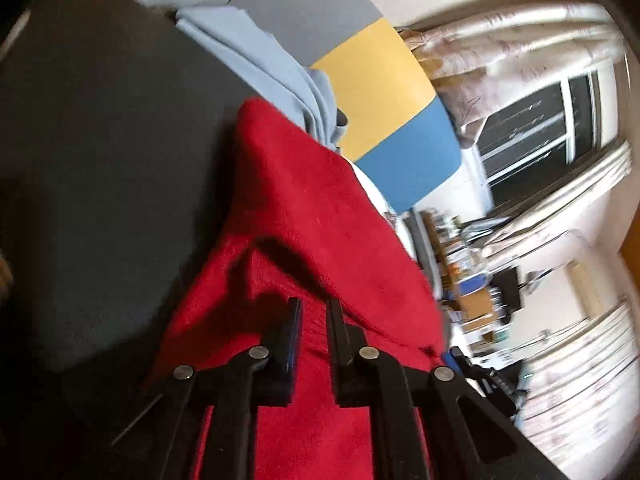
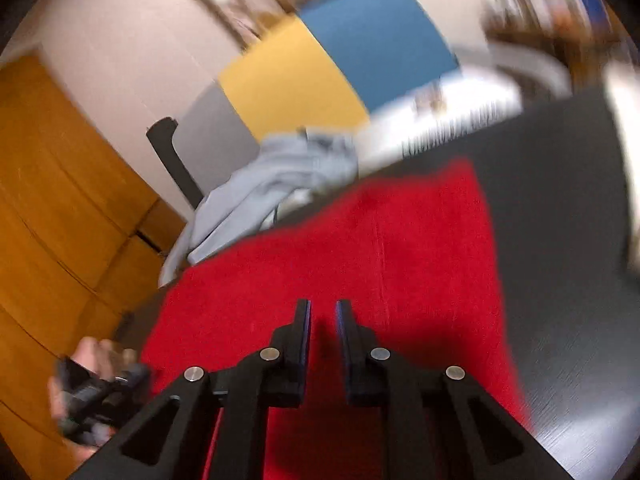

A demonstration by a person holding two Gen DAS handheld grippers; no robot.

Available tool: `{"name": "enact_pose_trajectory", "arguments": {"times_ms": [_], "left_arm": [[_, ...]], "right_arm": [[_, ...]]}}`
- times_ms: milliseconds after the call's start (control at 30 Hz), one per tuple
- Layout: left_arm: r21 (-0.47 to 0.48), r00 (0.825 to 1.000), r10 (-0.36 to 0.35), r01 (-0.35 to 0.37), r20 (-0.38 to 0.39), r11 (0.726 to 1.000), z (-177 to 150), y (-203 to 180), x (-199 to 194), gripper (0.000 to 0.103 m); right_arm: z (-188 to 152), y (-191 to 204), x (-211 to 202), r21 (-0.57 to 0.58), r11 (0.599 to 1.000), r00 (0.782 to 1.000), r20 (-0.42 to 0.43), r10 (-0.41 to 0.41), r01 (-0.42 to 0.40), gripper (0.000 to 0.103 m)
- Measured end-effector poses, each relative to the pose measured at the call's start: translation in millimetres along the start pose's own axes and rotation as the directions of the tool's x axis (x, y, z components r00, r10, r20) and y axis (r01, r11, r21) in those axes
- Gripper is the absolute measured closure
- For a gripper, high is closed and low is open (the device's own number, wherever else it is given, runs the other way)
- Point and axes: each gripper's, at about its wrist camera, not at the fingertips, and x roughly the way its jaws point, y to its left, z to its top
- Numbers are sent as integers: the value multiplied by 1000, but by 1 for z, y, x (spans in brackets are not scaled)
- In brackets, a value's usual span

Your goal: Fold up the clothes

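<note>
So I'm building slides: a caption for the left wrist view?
Left gripper pinching a red cloth above the dark table, light blue garment behind.

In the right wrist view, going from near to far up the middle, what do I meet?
Right gripper → red cloth → light blue garment → yellow panel, with a blue panel beside it.
</note>
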Motion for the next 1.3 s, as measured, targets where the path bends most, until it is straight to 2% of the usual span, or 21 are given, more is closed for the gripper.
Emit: {"name": "enact_pose_trajectory", "arguments": {"times_ms": [33,100,167,267,300,367,433,500,567,667,767,900,967,1033,1067,1100,1200,1300], "left_arm": [[-11,1000,-1,1,3,1000,-1,2,-1,86],[-41,1000,-7,7,-2,999,-2,7,-1,82],[-63,1000,-14,13,-9,998,-3,9,3,80],[-63,1000,-25,25,-5,998,-9,14,5,80],[-54,1000,-26,26,0,998,-10,13,6,80],[-31,1000,-22,22,8,999,-11,7,10,80],[-2,1000,-12,12,12,1000,-13,4,11,80],[27,1000,-3,2,16,1000,-16,0,12,80],[46,1000,-1,0,19,999,-17,-2,12,80],[26,999,-28,27,24,999,-16,3,11,81],[28,999,-30,29,26,999,-16,3,12,81],[26,999,-36,35,28,999,-15,3,11,81],[23,999,-42,42,29,999,-16,4,11,81],[20,998,-49,48,30,999,-16,4,10,81],[19,998,-53,52,29,998,-16,5,10,81],[18,998,-60,59,28,998,-16,5,9,81],[8,996,-91,91,19,996,-17,6,7,81],[1,993,-117,117,-7,993,-17,4,6,74]], "right_arm": [[-4,-9,1,72,994,996,12,83,-84,84],[-5,-9,7,98,990,995,5,99,-99,68],[-6,-8,14,112,989,995,-7,98,-97,60],[-4,-13,14,174,983,998,32,47,-51,59],[-4,-16,16,207,977,999,28,45,-50,55],[-6,-22,24,286,955,997,8,79,-79,54],[-8,-20,26,302,950,997,24,77,-81,52],[-8,-17,28,317,945,996,49,74,-85,44],[-7,-13,27,342,935,995,63,76,-93,44],[-16,-9,10,383,916,991,93,92,-121,45],[-25,0,8,367,924,994,59,91,-106,44],[-22,-2,28,410,909,997,33,69,-76,45],[-17,-1,33,408,911,997,57,43,-63,47],[-11,-3,39,411,911,997,73,10,-40,66],[-8,-4,39,406,914,997,77,-1,-30,89],[-6,-4,39,398,917,997,80,-11,-22,94],[2,1,40,330,944,997,74,-35,8,94],[10,10,41,234,972,997,53,-53,39,94]]}}
